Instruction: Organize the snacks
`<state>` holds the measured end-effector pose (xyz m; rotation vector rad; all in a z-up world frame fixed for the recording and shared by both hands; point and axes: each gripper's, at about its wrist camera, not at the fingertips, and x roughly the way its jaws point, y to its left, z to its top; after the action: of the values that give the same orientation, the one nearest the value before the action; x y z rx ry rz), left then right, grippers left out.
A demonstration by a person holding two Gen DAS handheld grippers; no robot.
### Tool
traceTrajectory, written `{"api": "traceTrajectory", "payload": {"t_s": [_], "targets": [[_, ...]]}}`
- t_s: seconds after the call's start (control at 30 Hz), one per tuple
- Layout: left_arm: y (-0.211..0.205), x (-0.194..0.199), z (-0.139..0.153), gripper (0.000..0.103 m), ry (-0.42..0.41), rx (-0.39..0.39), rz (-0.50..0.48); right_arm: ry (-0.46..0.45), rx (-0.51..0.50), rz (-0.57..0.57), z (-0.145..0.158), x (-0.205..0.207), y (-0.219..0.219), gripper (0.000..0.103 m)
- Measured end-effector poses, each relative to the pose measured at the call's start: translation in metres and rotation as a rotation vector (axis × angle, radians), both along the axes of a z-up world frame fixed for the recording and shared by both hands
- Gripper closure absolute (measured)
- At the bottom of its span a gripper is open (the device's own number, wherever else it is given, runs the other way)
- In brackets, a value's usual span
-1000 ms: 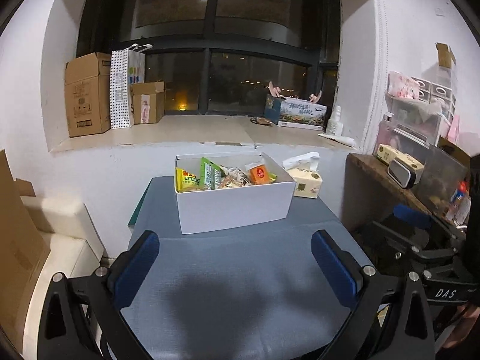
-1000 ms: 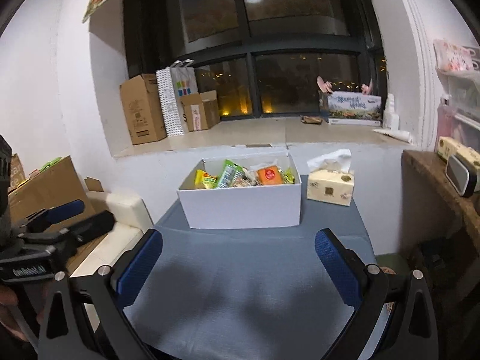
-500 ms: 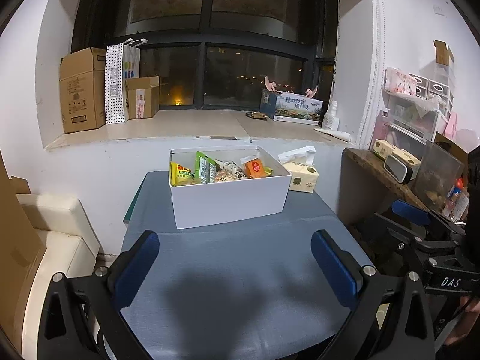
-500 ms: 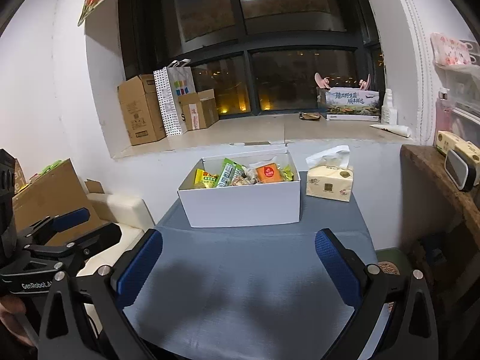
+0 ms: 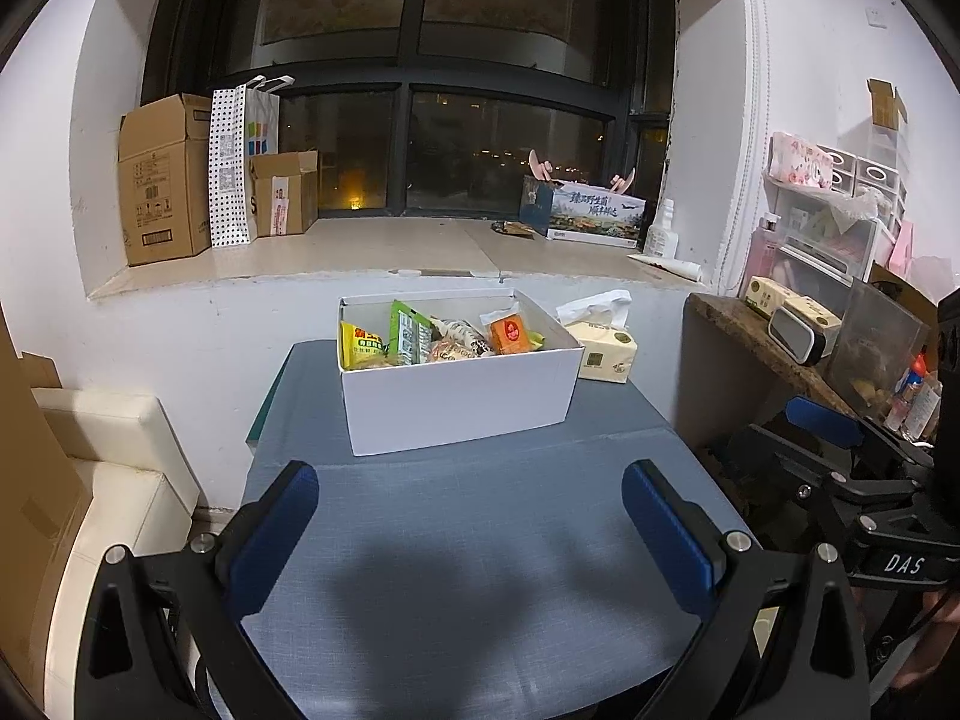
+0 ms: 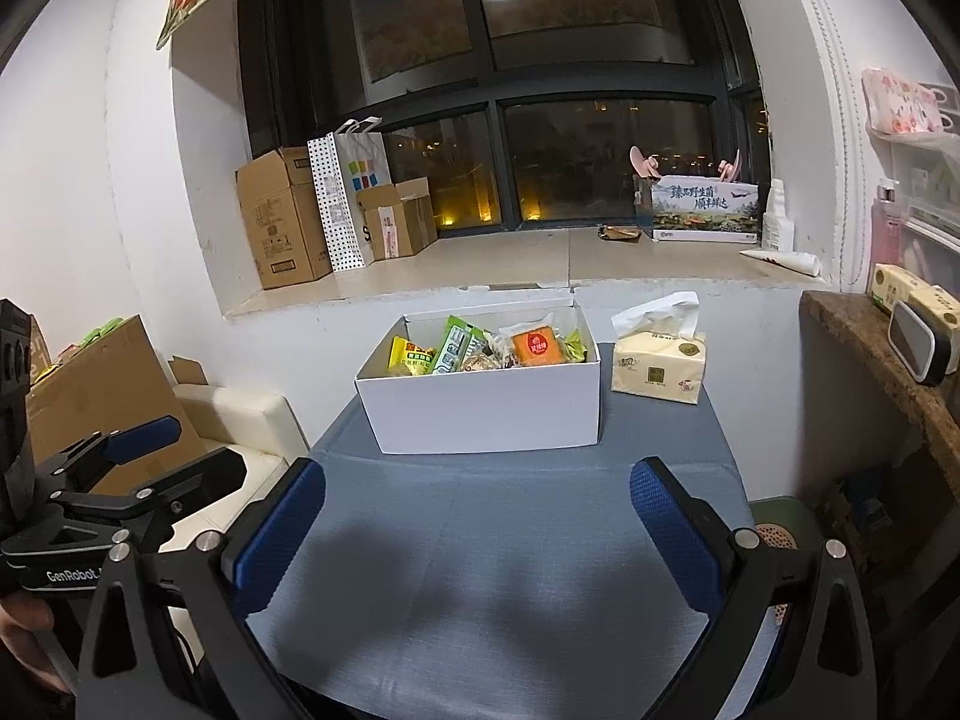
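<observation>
Snacks [image 5: 441,339] lie packed together inside the white box [image 5: 456,402] at the far end of the tabletop [image 5: 480,540], both the left tool [image 5: 471,531] and right tool [image 6: 477,531] hanging spread and empty short of it, which fits either sorting about to start or already done.

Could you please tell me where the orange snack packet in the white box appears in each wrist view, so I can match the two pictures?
Left wrist view: the orange snack packet stands a little right of centre, in the upper middle, toward the right end of the white box.
Right wrist view: it is again right of centre, in the box's right half.
Shared landmark: the tissue pack just right of the box.
</observation>
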<state>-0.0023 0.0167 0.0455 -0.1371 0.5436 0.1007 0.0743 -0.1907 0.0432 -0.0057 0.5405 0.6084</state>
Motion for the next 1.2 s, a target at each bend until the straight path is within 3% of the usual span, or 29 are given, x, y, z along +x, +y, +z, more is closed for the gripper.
{"api": "traceTrajectory", "payload": {"t_s": [1.2], "targets": [[-0.0035, 0.0013, -0.0046, 0.0, 0.009, -0.002, -0.009, -0.003, -0.024, 0.017, -0.0041, -0.0011, 0.0043, 0.0]]}}
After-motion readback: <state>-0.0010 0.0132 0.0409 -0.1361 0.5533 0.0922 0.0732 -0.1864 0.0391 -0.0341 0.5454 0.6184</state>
